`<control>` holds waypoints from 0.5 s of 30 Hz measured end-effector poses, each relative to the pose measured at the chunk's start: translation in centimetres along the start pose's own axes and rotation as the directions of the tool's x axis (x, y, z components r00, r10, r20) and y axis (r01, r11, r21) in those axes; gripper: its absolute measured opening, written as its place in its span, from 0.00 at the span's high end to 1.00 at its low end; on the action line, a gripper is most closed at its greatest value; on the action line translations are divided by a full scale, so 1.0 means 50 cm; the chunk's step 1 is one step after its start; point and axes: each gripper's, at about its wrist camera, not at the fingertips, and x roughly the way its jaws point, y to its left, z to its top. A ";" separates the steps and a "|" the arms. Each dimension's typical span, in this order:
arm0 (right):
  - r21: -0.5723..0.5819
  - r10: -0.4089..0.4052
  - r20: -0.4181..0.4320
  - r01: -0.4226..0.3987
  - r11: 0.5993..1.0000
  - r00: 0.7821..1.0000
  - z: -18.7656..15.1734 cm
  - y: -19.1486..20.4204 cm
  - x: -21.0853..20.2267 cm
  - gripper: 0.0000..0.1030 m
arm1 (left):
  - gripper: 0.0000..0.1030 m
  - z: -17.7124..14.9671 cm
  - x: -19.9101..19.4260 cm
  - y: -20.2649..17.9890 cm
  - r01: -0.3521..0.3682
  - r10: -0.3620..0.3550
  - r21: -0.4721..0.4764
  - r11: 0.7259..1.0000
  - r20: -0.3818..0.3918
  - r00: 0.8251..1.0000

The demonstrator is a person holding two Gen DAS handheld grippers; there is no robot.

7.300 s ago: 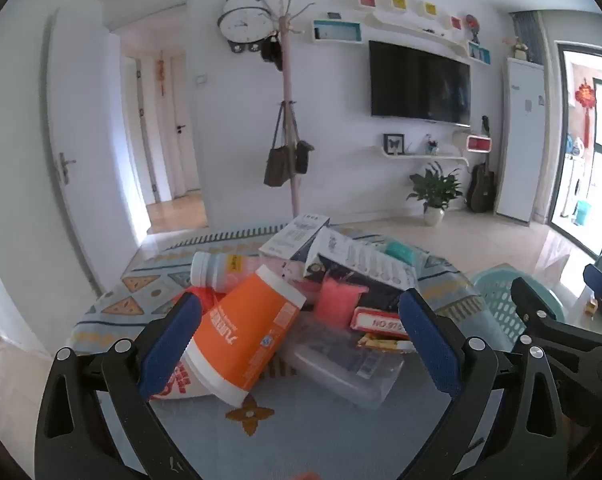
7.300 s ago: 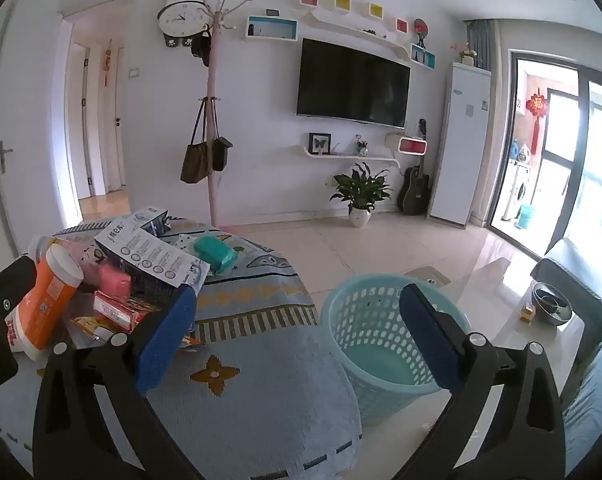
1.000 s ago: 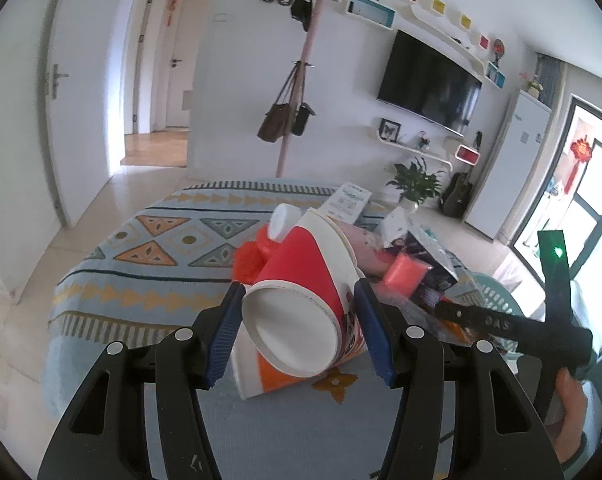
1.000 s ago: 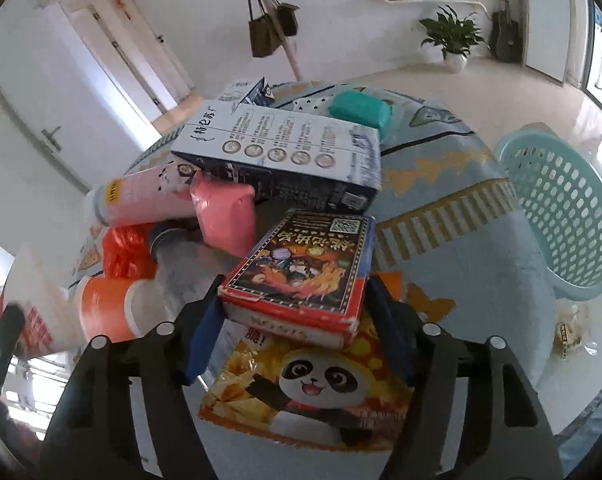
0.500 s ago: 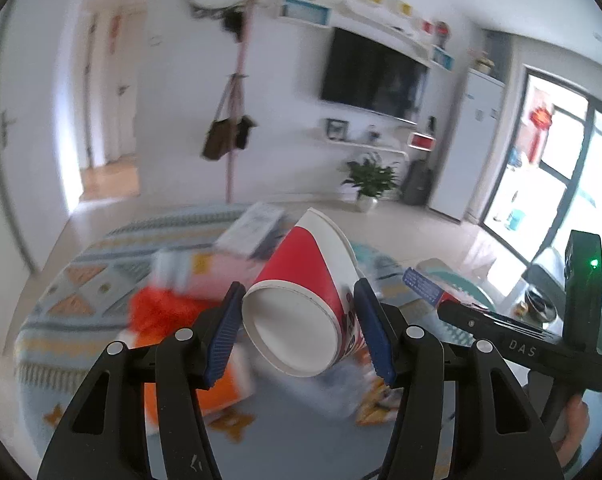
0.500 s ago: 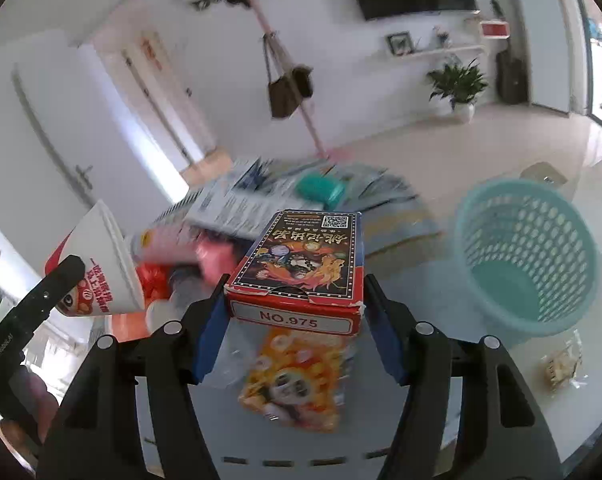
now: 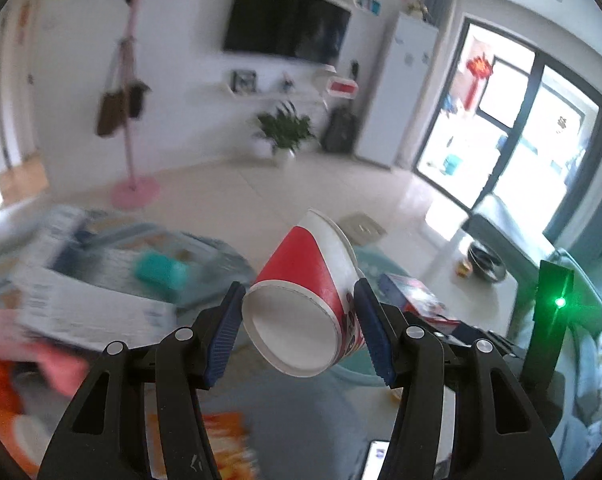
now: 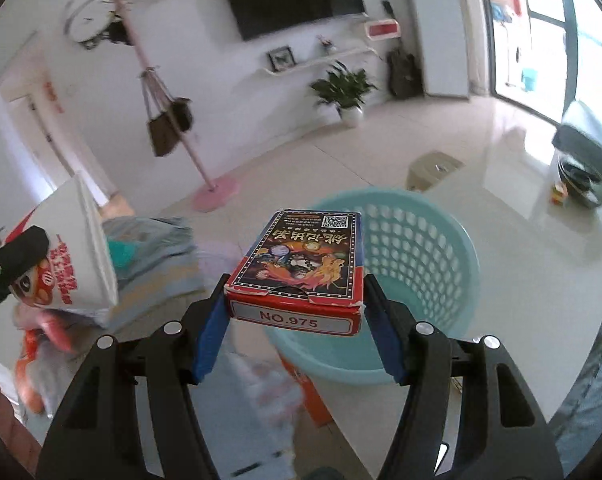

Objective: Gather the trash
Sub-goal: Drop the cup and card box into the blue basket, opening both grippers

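Both grippers carried trash toward the basket.

The left gripper held a paper cup on its side, and the right gripper held a flat card box just in front of the blue basket, which lay at about one o'clock. To do it well, I think each item should be above the basket opening before its jaws open.

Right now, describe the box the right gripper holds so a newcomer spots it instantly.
Find the teal basket on the floor. Directly before it, the right gripper clamps a flat red box with a dark illustrated face, the only item stamped NO.975.
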 end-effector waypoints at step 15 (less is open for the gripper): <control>0.088 -0.088 -0.122 0.099 0.991 0.989 -0.022 -0.089 0.109 0.38 | 0.29 -0.043 0.195 -0.008 0.053 -0.055 -0.014 0.998 -0.204 0.977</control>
